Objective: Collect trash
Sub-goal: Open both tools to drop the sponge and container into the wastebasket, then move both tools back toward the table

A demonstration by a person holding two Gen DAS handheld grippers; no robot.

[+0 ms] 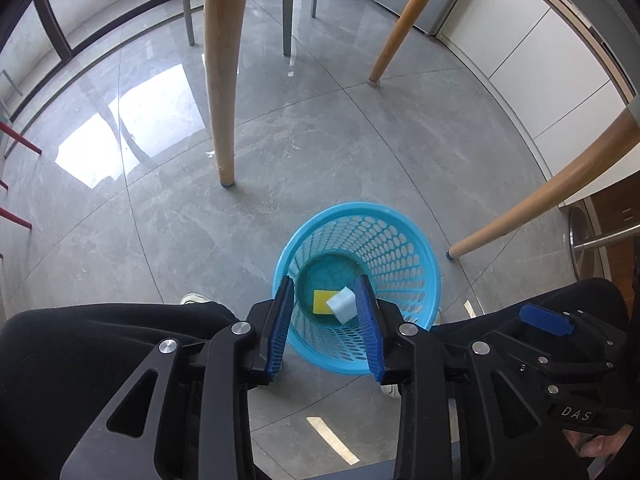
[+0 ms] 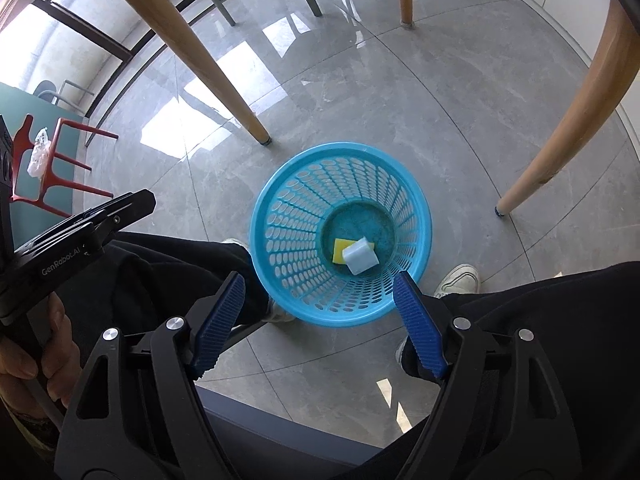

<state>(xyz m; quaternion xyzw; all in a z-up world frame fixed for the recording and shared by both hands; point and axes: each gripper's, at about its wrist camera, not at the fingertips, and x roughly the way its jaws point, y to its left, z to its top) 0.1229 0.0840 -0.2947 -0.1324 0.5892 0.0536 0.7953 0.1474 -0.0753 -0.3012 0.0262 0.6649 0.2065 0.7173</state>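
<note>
1. The blue mesh basket (image 2: 340, 232) stands upright on the grey tiled floor (image 2: 400, 92), between the person's knees and just in front of the white shoes (image 2: 460, 280). That spot suits the job: someone seated can drop trash straight down into it from either hand.

2. Two pieces of trash already lie on the basket's bottom: a yellow piece (image 2: 341, 250) and a pale white block (image 2: 362, 257). The block rests partly on top of the yellow piece, leaning on it, which looks like how things settle when dropped rather than placed.

3. The left claw (image 1: 324, 320) hangs directly above the basket's mouth, pointing steeply down. Its blue pads (image 1: 280, 328) are parted a moderate way and nothing sits between them; the white block seen in the gap lies far below, on the basket's bottom. I judge this a release pose, aimed so a dropped piece lands inside.

4. The right claw (image 2: 320, 320) also points down, over the basket's near rim. It is spread wide and empty, the pads (image 2: 420, 328) framing the near wall of the basket without touching it.

5. Wooden legs (image 2: 224, 76) of the desk stand on the floor beyond the basket, well apart from it, so they do not hinder either hand.

6. With both claws empty, the next move probably calls for lifting away from the basket to fetch more trash.
</note>
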